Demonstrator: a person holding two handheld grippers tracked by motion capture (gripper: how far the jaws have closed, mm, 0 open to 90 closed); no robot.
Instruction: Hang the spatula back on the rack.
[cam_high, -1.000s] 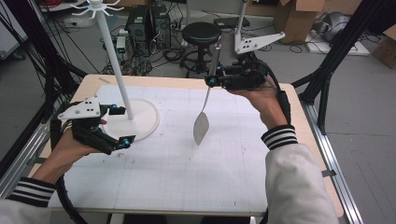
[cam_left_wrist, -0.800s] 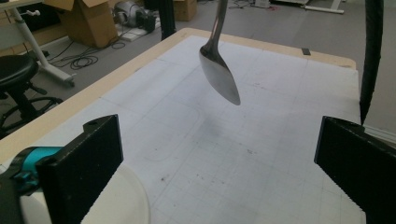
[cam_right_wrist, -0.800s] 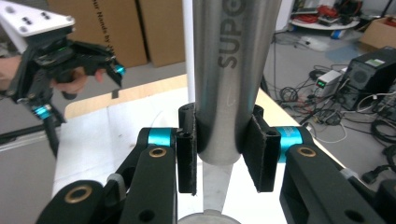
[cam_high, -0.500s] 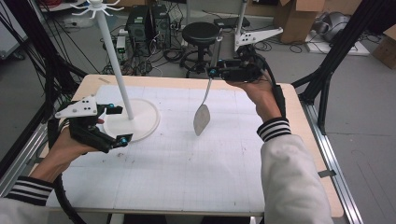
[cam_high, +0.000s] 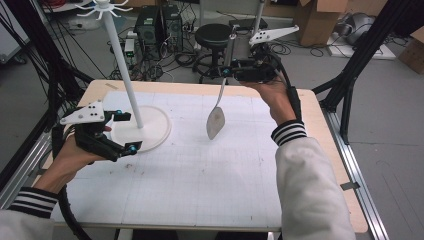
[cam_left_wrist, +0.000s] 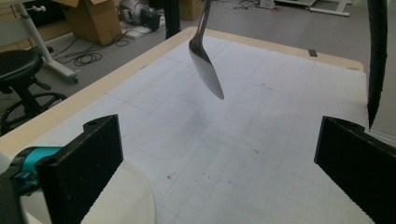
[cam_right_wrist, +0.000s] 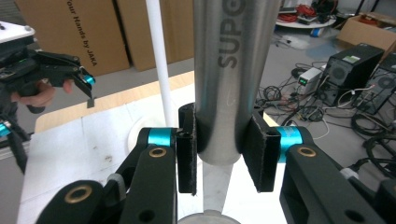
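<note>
Resting beside the white stand (cam_high: 142, 127) at the counter's (cam_high: 200, 190) left side, the left gripper (cam_high: 122, 131) is held with jaws spread and empty; further right, the metal spatula (cam_high: 218, 112) is pinched by its handle in the right gripper (cam_high: 227, 71), blade hanging above the counter

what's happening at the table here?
A person works two handheld grippers. The right gripper is shut on the handle of a metal spatula, holding it in the air over the white mat with the blade hanging down. The left gripper is open with nothing between its jaws, beside the round base of a white hanging stand. The spatula isn't on the stand yet.
</note>
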